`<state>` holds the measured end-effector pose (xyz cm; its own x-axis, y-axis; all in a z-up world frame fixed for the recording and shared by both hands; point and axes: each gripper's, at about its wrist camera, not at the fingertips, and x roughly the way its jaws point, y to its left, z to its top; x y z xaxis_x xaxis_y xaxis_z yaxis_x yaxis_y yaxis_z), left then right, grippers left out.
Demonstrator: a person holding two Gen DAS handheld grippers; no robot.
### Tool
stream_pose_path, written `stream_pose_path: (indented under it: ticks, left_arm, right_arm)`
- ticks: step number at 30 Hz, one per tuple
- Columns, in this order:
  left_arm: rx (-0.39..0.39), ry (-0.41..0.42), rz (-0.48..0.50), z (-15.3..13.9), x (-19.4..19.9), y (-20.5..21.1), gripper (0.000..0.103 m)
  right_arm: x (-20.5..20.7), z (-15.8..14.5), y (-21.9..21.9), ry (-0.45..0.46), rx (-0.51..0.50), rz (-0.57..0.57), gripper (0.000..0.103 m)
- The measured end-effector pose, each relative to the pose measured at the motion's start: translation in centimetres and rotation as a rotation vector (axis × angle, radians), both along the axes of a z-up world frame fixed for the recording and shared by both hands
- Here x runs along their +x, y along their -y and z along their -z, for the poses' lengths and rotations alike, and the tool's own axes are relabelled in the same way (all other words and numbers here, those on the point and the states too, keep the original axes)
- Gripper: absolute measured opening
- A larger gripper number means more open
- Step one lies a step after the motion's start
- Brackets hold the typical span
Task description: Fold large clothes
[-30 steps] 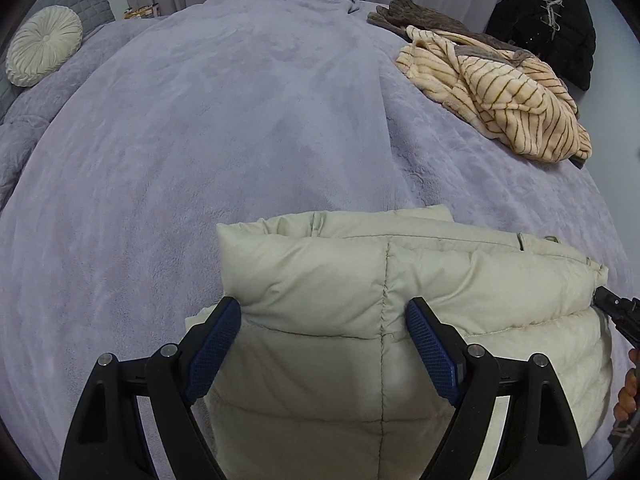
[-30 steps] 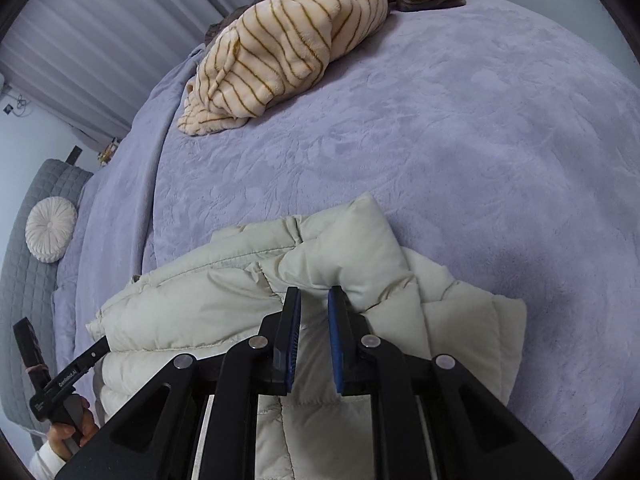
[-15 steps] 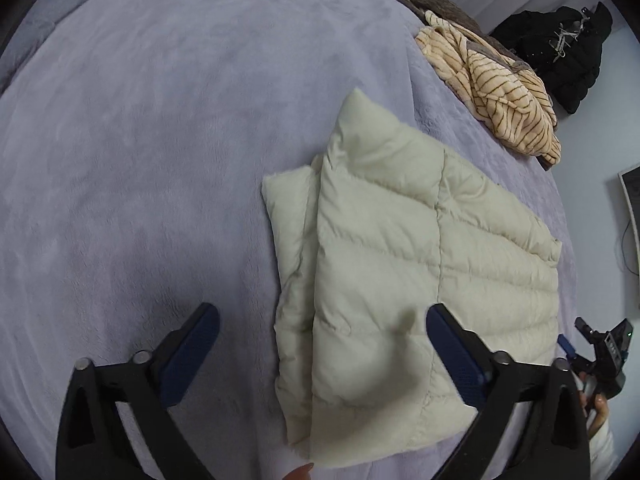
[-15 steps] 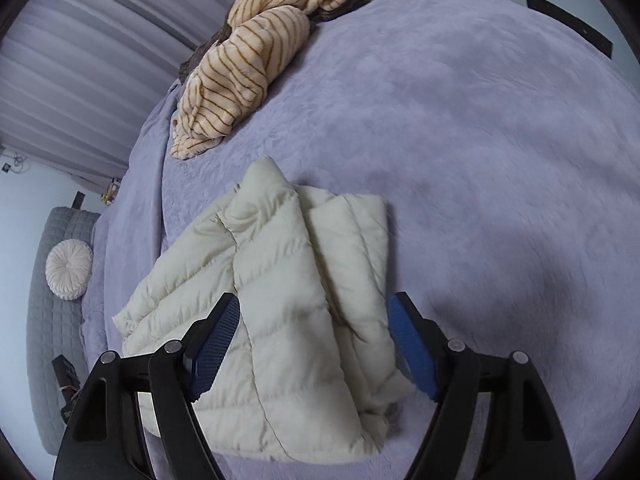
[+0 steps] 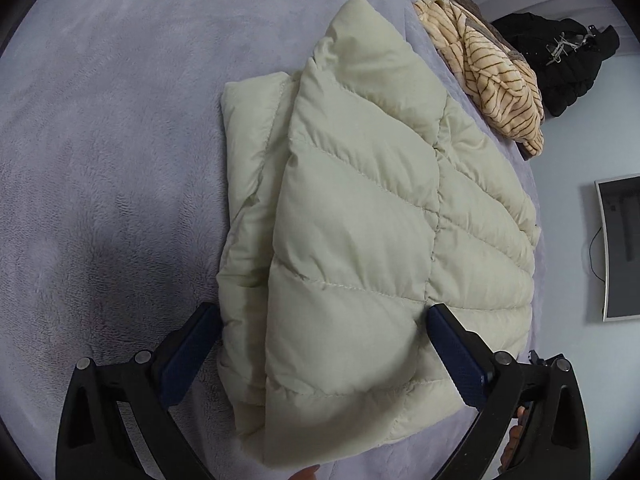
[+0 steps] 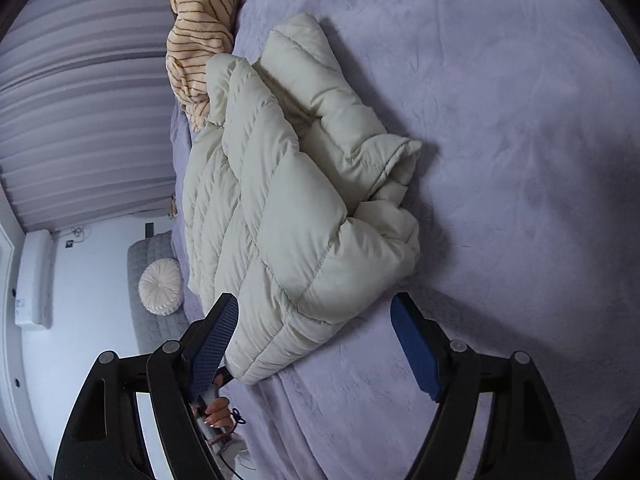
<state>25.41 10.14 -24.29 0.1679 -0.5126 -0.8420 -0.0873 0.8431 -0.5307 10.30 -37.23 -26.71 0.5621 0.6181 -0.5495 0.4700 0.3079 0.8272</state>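
A cream quilted puffer jacket (image 5: 360, 208) lies folded into a thick bundle on the lilac bed cover (image 5: 100, 140); it also shows in the right wrist view (image 6: 280, 216). My left gripper (image 5: 320, 348) is open, its blue pads either side of the bundle's near edge, gripping nothing. My right gripper (image 6: 316, 336) is open and hovers over the bundle's near corner, holding nothing.
A striped beige fleece garment (image 5: 492, 80) lies in a heap beyond the jacket, also visible in the right wrist view (image 6: 200, 44). A black coat (image 5: 560, 64) hangs beyond the bed. A round cushion (image 6: 160, 286) rests on a grey headboard. A monitor (image 5: 620, 248) is on the wall.
My right gripper opened and let go of the jacket a second ago. Both grippers pulled back and rose, then the left came closer over the folded bundle.
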Motion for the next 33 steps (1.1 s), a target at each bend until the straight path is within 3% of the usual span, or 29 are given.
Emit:
stream_pose_path:
  ticks: [6, 7, 8, 9, 10, 11, 13, 20, 30, 33]
  left_arm:
    - [0.036, -0.009, -0.018, 0.3, 0.2, 1.0, 0.101]
    - [0.039, -0.009, -0.023, 0.3, 0.2, 1.0, 0.091]
    - [0.032, -0.009, -0.025, 0.2, 0.1, 0.9, 0.077]
    - [0.012, -0.003, -0.023, 0.1, 0.0, 0.9, 0.069]
    - [-0.017, 0.01, -0.016, -0.1, -0.1, 0.9, 0.05]
    - [-0.029, 0.027, -0.007, -0.5, -0.3, 1.0, 0.038]
    - [-0.024, 0.066, 0.02, -1.6, -0.7, 1.2, 0.027]
    - [-0.039, 0.098, 0.074, -4.1, -2.7, 1.2, 0.025]
    - [-0.027, 0.068, 0.113, -4.7, -8.8, 0.9, 0.025]
    - [0.008, 0.063, 0.115, -4.4, -10.8, 0.7, 0.026]
  right_arm:
    - [2.1, 2.1, -0.6, 0.023, 0.044, 0.107, 0.081]
    - [2.3, 2.2, -0.6, 0.024, 0.055, 0.12, 0.075]
    - [2.3, 2.4, -0.6, 0.023, 0.067, 0.13, 0.057]
    - [2.4, 2.5, -0.6, 0.026, 0.084, 0.136, 0.047]
    - [2.3, 2.5, -0.6, 0.034, 0.103, 0.141, 0.031]
    - [2.3, 2.3, -0.5, 0.042, 0.108, 0.143, 0.024]
    - [2.3, 1.7, -0.7, 0.065, 0.108, 0.135, 0.019]
    - [0.8, -0.1, -0.6, 0.124, 0.143, 0.121, 0.017]
    - [-4.2, -0.6, -0.5, 0.081, 0.167, 0.125, 0.017]
    - [-5.9, -0.4, -0.7, 0.057, 0.173, 0.123, 0.017]
